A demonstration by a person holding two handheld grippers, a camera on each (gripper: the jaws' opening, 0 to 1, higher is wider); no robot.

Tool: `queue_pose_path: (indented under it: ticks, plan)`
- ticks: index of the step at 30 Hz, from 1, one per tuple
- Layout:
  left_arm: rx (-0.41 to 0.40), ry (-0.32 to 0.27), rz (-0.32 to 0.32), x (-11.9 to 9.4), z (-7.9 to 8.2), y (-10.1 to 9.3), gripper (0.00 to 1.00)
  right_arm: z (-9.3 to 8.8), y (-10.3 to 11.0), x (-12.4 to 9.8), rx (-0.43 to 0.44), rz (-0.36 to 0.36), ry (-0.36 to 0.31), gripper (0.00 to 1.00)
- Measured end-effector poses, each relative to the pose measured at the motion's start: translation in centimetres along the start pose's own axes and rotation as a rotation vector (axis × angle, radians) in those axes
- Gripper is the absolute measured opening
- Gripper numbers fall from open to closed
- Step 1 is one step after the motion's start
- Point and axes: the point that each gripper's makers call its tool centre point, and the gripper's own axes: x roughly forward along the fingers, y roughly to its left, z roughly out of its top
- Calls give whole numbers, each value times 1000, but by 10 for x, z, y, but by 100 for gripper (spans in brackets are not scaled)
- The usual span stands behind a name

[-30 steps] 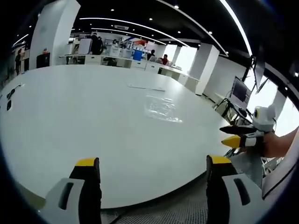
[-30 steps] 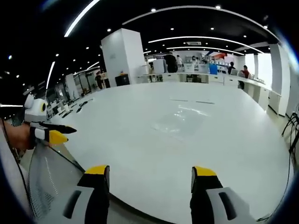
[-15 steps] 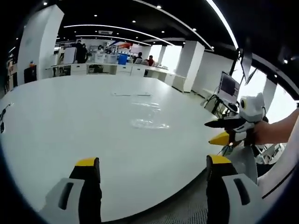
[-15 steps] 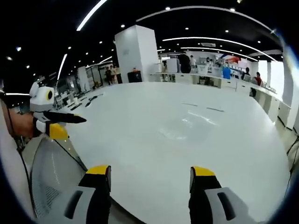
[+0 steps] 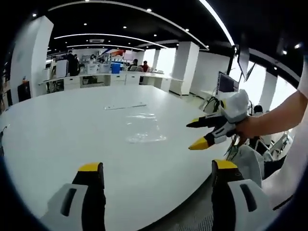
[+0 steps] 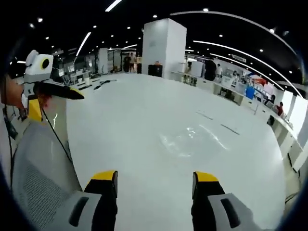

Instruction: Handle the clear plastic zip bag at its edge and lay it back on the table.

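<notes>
- Clear plastic zip bag (image 5: pixel 143 131) is seen lying flat on the white table (image 5: pixel 57 125), out toward the middle, well apart from both tools; in the right gripper view it shows as a faint glossy patch (image 6: pixel 190 140).
- Left gripper (image 5: pixel 156 175) is held spread wide at the near table edge, with nothing between its jaws.
- Right gripper (image 6: pixel 154 180) is likewise parted and empty; in the left gripper view it is seen held by a hand (image 5: pixel 250 129), its jaws apart, pointed toward the bag.
- No edge of the bag is gripped, so handling is judged not yet begun; the approach, the edge pinch and the laying back remain.
</notes>
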Motion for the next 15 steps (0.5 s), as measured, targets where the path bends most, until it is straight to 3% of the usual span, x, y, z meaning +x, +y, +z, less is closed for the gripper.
queue_pose_path:
  ticks: [15]
  plan:
    - [11,20,-10,11,5,-7,90,-15,-38,49,-209,21,96,46]
